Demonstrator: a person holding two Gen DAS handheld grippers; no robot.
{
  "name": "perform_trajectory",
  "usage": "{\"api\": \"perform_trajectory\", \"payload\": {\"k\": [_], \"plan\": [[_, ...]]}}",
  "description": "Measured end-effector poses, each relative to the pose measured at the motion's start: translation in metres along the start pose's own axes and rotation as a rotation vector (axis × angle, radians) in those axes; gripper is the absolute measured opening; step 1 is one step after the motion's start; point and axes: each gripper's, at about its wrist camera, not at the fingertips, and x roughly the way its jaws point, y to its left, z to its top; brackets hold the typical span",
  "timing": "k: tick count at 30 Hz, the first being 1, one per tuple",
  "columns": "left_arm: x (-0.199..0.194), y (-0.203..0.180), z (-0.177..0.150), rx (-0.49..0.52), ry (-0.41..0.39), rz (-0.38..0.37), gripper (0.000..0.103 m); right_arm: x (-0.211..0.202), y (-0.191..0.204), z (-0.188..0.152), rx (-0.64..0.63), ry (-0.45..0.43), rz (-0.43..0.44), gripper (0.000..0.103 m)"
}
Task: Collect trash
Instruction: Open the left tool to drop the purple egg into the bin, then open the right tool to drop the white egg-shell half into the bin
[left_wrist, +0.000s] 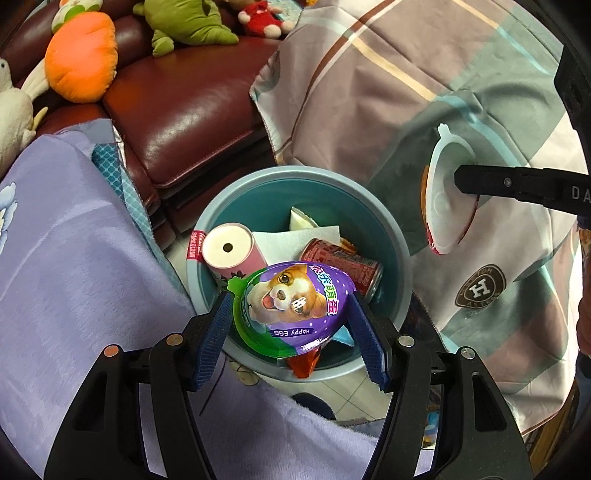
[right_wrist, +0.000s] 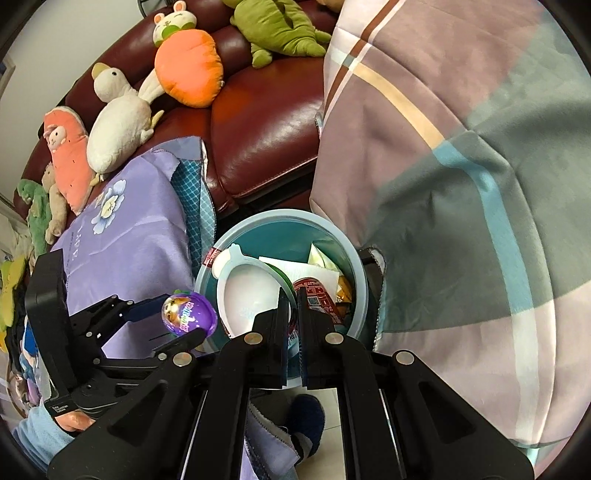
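My left gripper (left_wrist: 291, 310) is shut on a purple "Happy Egg" toy shell with a puppy picture (left_wrist: 291, 299) and holds it over the near rim of the teal trash bin (left_wrist: 391, 236). The egg also shows in the right wrist view (right_wrist: 189, 314). My right gripper (right_wrist: 293, 295) is shut on the rim of a white egg-shaped plastic shell (right_wrist: 243, 291), held above the bin (right_wrist: 354, 266). From the left wrist view that shell (left_wrist: 448, 199) hangs to the right of the bin. In the bin lie a pink tube (left_wrist: 231, 249), a red can (left_wrist: 343, 266) and white paper (left_wrist: 295, 240).
A dark red leather sofa (left_wrist: 184, 110) with plush toys (left_wrist: 81, 55) stands behind the bin. A purple blanket (left_wrist: 74, 258) lies at the left and a plaid blanket (left_wrist: 406, 74) at the right. Tiled floor (left_wrist: 354, 384) and a dark slipper (right_wrist: 304, 417) show below.
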Motion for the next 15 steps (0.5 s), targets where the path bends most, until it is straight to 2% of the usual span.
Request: {"api": "perform_trajectory", "payload": {"k": [10,11,13,15], "plan": [[0.0056,0.0042,0.0103,-0.027,0.002,-0.012,0.068,0.0030,0.0015,0.0044,0.001,0.005,-0.006,0.005],[0.0050,0.0052,0.0095,-0.030,0.002,-0.011,0.070,0.0033,0.0020,0.0048,0.001,0.006,-0.006,0.005],[0.0031,0.0066,0.0076,-0.034,0.000,0.004,0.084,0.0043,0.0027,0.0055,0.000,0.008,-0.007,0.005],[-0.0003,0.0084,0.0055,-0.037,-0.009,0.015,0.088,0.0053,0.0037,0.0061,-0.001,0.009,-0.009,0.005]]}}
